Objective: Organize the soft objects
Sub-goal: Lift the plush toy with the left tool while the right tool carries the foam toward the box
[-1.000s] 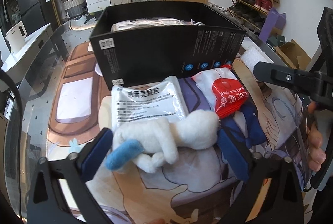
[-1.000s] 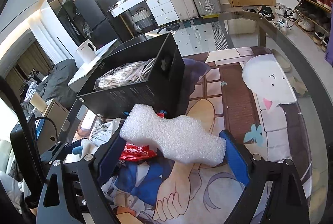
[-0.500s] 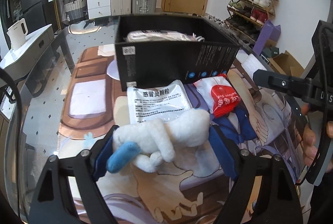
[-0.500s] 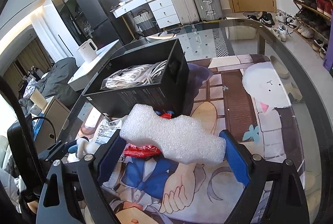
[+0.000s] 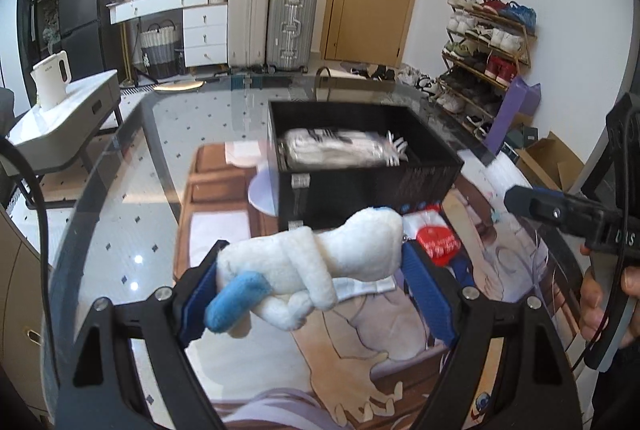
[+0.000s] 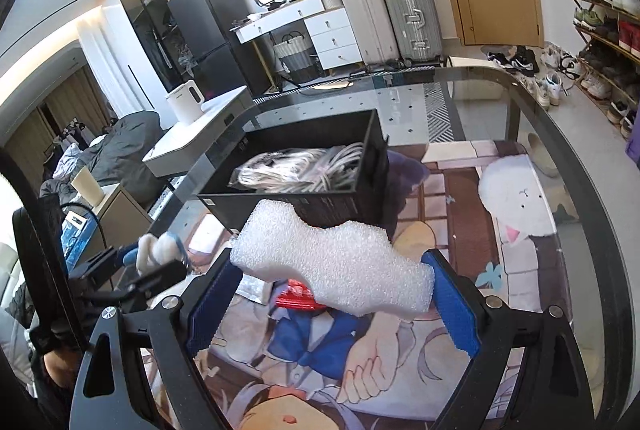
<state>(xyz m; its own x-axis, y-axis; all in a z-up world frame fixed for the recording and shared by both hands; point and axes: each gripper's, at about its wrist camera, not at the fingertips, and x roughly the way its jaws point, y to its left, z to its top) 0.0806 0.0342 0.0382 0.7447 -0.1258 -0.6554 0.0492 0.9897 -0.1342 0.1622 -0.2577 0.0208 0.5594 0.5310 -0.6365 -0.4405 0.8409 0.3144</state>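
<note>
My left gripper [image 5: 312, 290] is shut on a white plush toy [image 5: 320, 262] with a blue limb, held clear above the mat. In the right wrist view my right gripper [image 6: 332, 294] is shut on a white foam piece [image 6: 340, 266], also lifted. Just beyond both stands an open black box [image 5: 360, 190], which holds a bag of white cables [image 5: 336, 148]. The same box [image 6: 304, 206] shows under the foam's far edge. A red packet [image 5: 436, 242] lies on the mat in front of the box. The plush mostly hides a white sachet [image 5: 360, 286].
A cartoon-printed mat [image 5: 224, 230] covers the glass table [image 5: 132, 190], whose curved rim runs on the left and far side. The right gripper's body [image 5: 560, 210] and a person's hand [image 5: 596, 302] sit at the right. Suitcases, drawers and a shoe rack stand beyond.
The left jaws closed on the plush and lifted it off the mat. Both grippers rose with their loads, so the box's inside now shows more from above.
</note>
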